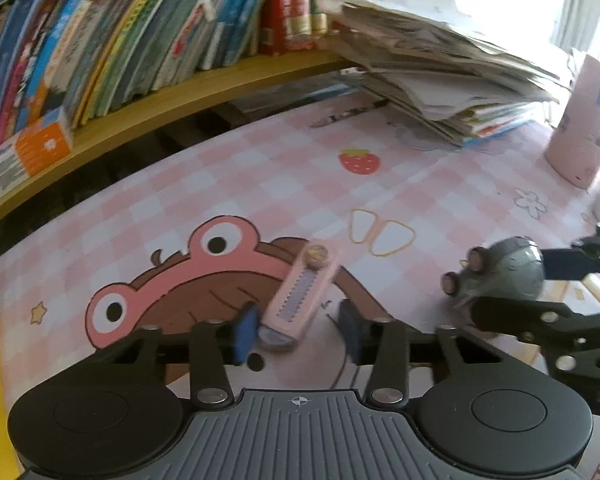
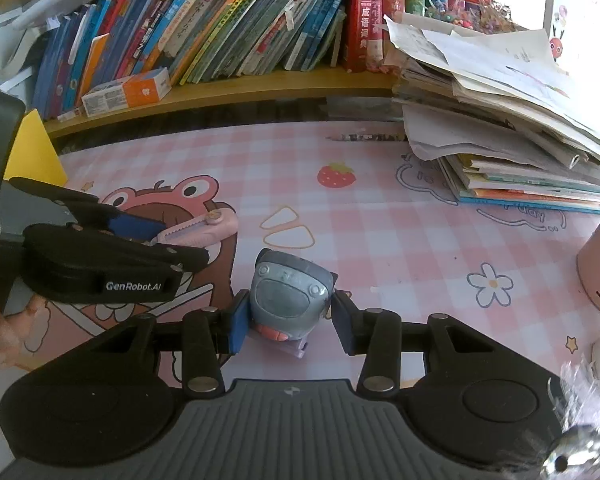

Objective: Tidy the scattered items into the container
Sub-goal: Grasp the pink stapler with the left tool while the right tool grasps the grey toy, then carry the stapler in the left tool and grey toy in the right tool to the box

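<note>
both tools low and level, left tool [image 1: 296,330] and right tool [image 2: 290,320] with jaws parted

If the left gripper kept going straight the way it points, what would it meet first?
The pink utility knife: it already lies between the open left gripper fingers, its near end about level with the pads. Beyond it there is only bare tablecloth until the bookshelf, though depth is hard to judge.

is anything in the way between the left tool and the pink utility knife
Nothing visible is. The pink utility knife lies on the table mat, its near end already between the open fingers of the left tool. The grey toy sits off to the right, between the right tool's fingers, clear of that path.
</note>
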`<state>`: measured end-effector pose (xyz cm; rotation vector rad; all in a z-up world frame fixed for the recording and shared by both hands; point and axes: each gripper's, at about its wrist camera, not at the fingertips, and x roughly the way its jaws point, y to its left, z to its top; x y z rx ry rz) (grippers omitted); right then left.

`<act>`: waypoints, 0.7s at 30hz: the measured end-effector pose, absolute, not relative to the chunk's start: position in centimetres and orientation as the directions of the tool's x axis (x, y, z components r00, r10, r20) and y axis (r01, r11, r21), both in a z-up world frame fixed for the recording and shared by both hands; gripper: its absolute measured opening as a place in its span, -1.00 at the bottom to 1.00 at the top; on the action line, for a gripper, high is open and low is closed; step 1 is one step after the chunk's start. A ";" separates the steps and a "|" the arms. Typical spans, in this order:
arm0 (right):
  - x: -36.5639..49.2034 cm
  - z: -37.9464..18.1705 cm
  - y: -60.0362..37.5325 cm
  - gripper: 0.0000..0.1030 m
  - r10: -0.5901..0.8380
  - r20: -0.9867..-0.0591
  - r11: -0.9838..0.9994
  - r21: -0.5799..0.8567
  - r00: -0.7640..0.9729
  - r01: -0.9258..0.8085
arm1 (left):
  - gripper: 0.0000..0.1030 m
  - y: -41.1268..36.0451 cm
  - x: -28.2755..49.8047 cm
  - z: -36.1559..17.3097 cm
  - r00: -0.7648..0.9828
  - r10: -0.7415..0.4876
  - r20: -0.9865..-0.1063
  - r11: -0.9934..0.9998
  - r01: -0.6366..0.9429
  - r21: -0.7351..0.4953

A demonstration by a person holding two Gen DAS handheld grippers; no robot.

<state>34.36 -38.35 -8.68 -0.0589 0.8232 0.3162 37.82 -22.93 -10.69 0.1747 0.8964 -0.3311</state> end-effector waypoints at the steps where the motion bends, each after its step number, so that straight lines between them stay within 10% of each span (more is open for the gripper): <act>1: 34.4 -8.7 -38.3 -0.21 0.253 -0.730 0.952 0.069 0.635 -0.300 | -0.55 -22.9 37.8 -10.6 0.577 -0.209 -0.789 0.937 0.350 0.007; 21: 30.0 -5.9 -37.6 -0.22 0.315 -0.703 0.935 0.114 0.637 -0.336 | -0.56 -19.0 29.3 -4.0 0.648 -0.257 -0.717 0.960 0.254 -0.115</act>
